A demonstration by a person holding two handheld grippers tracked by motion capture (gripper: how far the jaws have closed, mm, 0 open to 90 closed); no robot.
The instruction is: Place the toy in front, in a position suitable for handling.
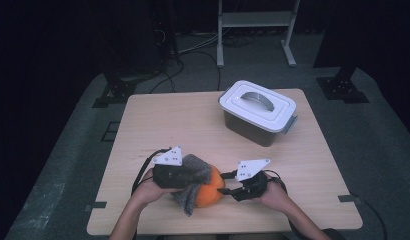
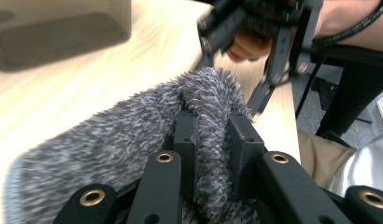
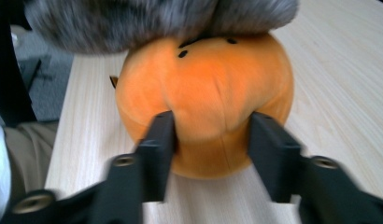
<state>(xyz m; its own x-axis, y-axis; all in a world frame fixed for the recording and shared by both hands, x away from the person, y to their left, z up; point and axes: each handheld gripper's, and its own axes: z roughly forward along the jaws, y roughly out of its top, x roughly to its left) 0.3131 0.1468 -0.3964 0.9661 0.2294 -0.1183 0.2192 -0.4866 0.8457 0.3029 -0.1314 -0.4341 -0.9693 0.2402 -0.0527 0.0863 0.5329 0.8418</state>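
A grey fuzzy cloth (image 1: 193, 172) is clenched by the left hand-held gripper (image 1: 189, 176) and draped over an orange plush ball (image 1: 209, 192) at the tabletop's (image 1: 158, 120) near edge. The ball's side is pinched by the right hand-held gripper (image 1: 227, 189). A lidded grey container (image 1: 257, 112) stands well apart, far right.

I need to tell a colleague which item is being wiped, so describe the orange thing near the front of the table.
On the wooden table, at its near edge, sits a round orange plush ball. A fuzzy grey cloth drapes over it, unlike the lidded white box farther back.
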